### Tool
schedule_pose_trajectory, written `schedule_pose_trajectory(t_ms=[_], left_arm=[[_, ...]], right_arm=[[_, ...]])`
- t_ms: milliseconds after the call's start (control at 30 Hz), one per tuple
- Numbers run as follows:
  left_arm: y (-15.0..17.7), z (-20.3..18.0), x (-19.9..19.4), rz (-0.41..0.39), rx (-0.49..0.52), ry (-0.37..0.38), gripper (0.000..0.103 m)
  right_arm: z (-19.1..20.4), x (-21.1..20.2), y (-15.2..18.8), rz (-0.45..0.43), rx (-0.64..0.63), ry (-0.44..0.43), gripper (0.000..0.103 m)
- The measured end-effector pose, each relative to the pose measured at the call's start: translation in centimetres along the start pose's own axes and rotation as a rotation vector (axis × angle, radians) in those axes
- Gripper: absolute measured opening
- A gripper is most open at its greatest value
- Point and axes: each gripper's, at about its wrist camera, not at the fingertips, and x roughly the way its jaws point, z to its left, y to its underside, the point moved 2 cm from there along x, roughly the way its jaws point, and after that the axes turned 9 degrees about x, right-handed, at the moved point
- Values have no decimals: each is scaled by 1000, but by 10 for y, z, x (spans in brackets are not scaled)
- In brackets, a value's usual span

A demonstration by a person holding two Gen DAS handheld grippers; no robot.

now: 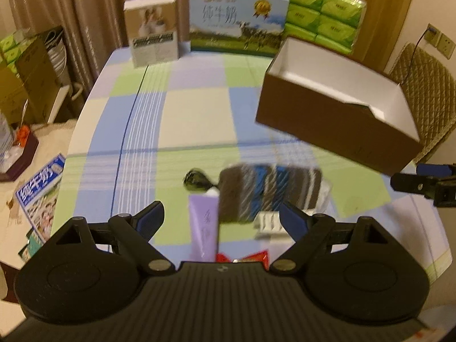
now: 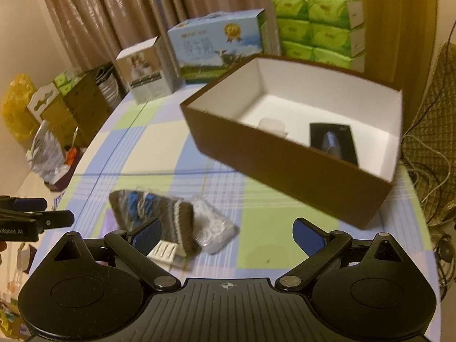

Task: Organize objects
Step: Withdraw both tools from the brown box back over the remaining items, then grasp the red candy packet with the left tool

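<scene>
On the checked tablecloth lies a brown and blue striped knit piece [image 1: 270, 191] [image 2: 154, 211] in clear wrap. Beside it are a purple tube [image 1: 203, 228], a small black object [image 1: 195, 181], a white blister pack [image 1: 268, 223] [image 2: 164, 250], a red packet [image 1: 248, 256] and a clear bag of white rings [image 2: 212, 228]. My left gripper [image 1: 222, 221] hovers open just short of the tube and knit piece. The right gripper [image 2: 228, 235] is open over bare cloth to the right of the pile. The brown box [image 1: 336, 114] [image 2: 285, 165] holds a black carton [image 2: 333, 141] and a white item [image 2: 272, 125].
At the table's far edge stand a white and tan box [image 1: 154, 34], a blue milk carton case [image 1: 238, 22] and stacked green tissue packs [image 1: 325, 17]. A quilted chair [image 1: 424, 94] is to the right. Boxes and bags crowd the floor [image 1: 25, 91] on the left.
</scene>
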Motion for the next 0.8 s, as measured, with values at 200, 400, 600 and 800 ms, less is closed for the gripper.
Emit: schedule_pose_trajectory(t_ms=[200,400,600,800], left_arm=[[26,7,7,59,-22,17,81],[40,-1,14,91,-21,49,78],[52,-13,34,146,-35,81,72],[59,-18,52,178,-61,100,63]], right_arm=[[11,13,12,47,-18,-22,96],[20,26,20,86,-31,-37,96],[16,30,28,112,-24,-24,96],[1,31,33,132,3,-1,96]])
